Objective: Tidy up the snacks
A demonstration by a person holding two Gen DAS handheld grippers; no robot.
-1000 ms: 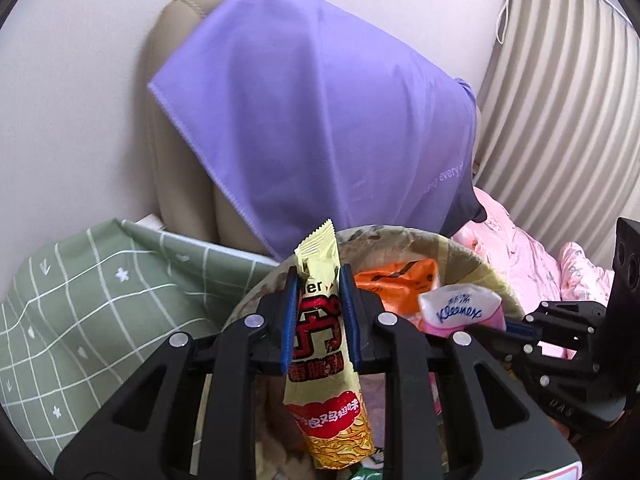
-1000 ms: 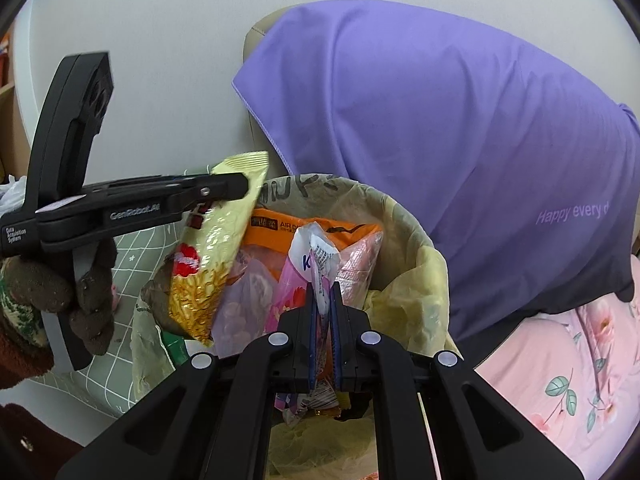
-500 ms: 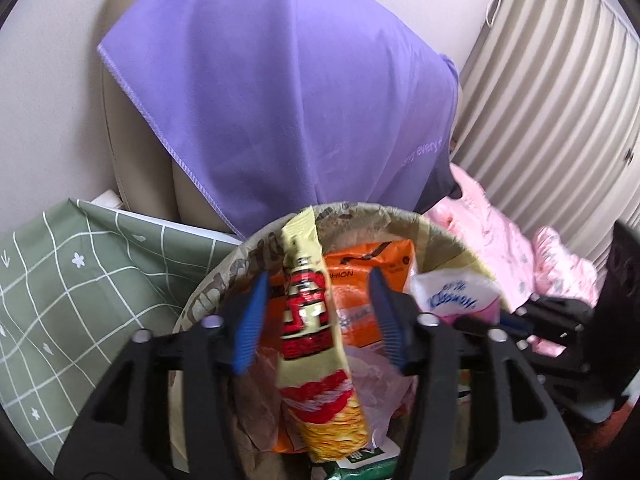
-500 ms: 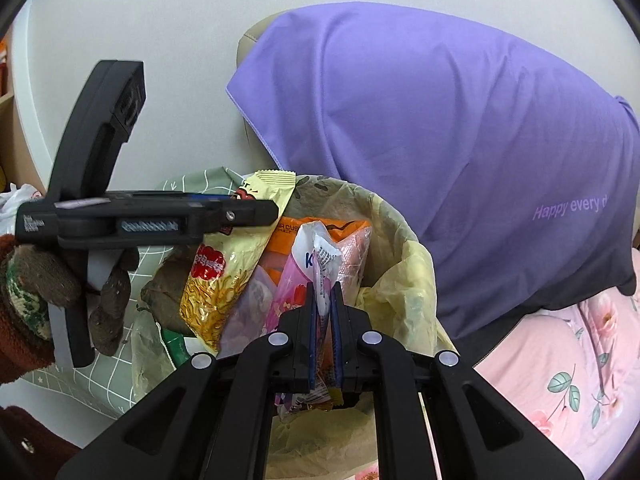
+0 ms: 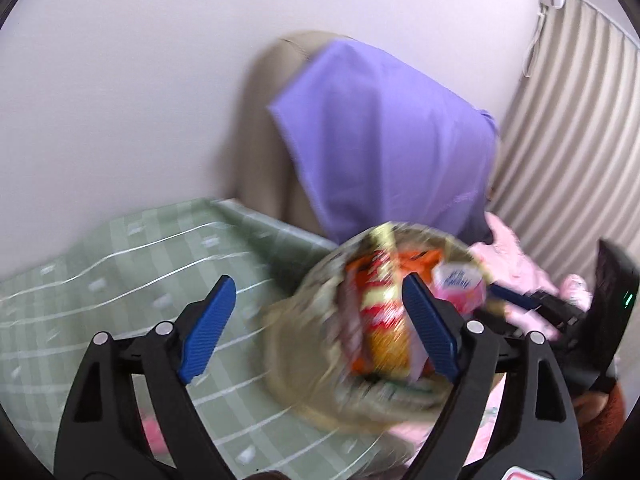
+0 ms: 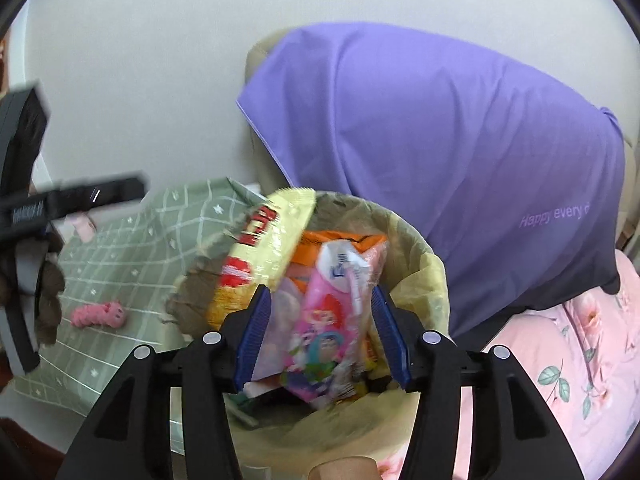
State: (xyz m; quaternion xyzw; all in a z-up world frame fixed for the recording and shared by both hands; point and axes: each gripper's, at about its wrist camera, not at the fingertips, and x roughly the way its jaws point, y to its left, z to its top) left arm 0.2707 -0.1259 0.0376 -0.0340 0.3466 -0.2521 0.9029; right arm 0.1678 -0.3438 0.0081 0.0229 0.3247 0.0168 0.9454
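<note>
Right wrist view shows the right hand-held gripper (image 6: 322, 332) opening over the basket (image 6: 434, 280), its blue pads clear of the pink packet (image 6: 324, 320) standing among the snacks. The left hand-held gripper (image 5: 320, 330) is also opening, empty, left of the yellow packet (image 5: 384, 312). Both drops look done; next, I judge, another loose snack must be found.

The yellow snack packet (image 6: 260, 248) and the pink packet (image 6: 324, 328) are glossy plastic film. The basket (image 6: 424, 280) is lined with thin, crinkled yellowish plastic. The purple cloth (image 6: 440, 140) looks smooth and matt. The green checked cover (image 6: 120, 256) is matt fabric. Each claw's arms are matt black plastic, with ribbed blue pads (image 6: 252, 332).
</note>
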